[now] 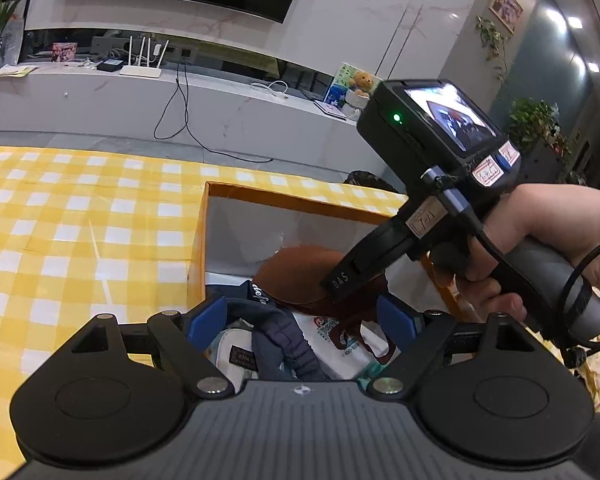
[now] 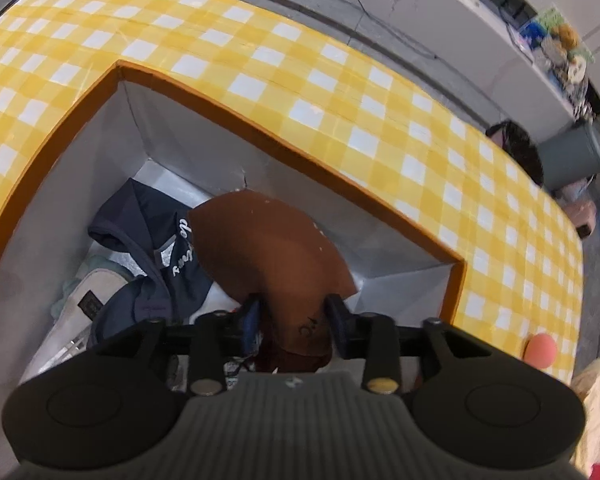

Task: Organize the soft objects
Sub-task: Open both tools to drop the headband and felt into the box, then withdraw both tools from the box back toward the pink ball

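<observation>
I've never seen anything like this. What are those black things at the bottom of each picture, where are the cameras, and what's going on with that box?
There is no robot here: a person holds a hand-squeezed two-finger gripper in each hand, and each carries a wide-angle camera looking along its fingers. The black shapes are the grippers' own bodies.

One picture is from the left gripper, which is open, with nothing pressed between its blue pads. It also shows the person's hand holding the other tool.

The other is from the right gripper, pointing down into an orange-rimmed box on a yellow checked tablecloth. A brown cloth sits between its fingers; whether they still pinch it is unclear. A navy garment already lies inside.
</observation>
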Tool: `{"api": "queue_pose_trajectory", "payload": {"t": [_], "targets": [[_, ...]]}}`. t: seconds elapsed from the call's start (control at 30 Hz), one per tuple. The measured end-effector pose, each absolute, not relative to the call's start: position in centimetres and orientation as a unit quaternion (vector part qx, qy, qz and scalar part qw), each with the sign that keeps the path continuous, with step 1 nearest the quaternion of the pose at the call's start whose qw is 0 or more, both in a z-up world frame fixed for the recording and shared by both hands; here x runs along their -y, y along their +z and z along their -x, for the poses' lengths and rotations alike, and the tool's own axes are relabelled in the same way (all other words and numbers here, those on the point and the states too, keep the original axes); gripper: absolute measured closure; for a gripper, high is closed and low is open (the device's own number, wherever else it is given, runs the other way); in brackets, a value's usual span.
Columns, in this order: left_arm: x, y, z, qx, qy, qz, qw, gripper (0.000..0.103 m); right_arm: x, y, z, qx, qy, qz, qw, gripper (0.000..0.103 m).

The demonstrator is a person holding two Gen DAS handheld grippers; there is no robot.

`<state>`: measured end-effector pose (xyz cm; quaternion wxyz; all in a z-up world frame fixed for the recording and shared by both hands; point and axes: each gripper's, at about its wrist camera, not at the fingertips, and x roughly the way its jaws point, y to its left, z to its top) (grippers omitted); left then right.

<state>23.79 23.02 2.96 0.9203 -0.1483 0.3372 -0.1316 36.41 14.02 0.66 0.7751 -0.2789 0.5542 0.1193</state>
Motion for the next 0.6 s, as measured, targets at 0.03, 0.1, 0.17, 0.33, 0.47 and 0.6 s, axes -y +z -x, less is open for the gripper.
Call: {"api": "queue_pose_trajectory", "payload": {"t": [0.03, 0.1, 0.17, 0.33, 0.47, 0.6], "targets": [[-22.9, 2.9, -23.8, -0.337, -0.132, 0.146, 0.921, 0.004, -14.1, 0.8, -36.3, -0.549, 0.121, 0.282, 0.777, 0.046], [-22.7, 2.8, -23.7, -0.337, -0.131, 0.140, 0.922, 0.004, -14.2, 1.1, -36.2, -0.543, 0.131, 0.280, 0.781, 0.030], [-22.5, 2.8, -23.6, -0.335, -0.132, 0.133, 0.924, 0.004, -14.2, 1.6, -36.2, -0.538, 0.142, 0.270, 0.786, 0.021], [-22.3, 2.8, -23.6, -0.336, -0.145, 0.137, 0.920, 0.004, -14.6, 2.9, -36.1, -0.531, 0.165, 0.244, 0.794, 0.004], [-22.2, 2.5, -23.6, -0.338, -0.142, 0.134, 0.921, 0.004, -14.9, 3.8, -35.9, -0.541, 0.175, 0.222, 0.793, 0.003], [-22.6, 2.3, -23.7, -0.343, -0.135, 0.146, 0.918, 0.004, -15.2, 4.8, -35.5, -0.534, 0.169, 0.213, 0.800, 0.003]]}}
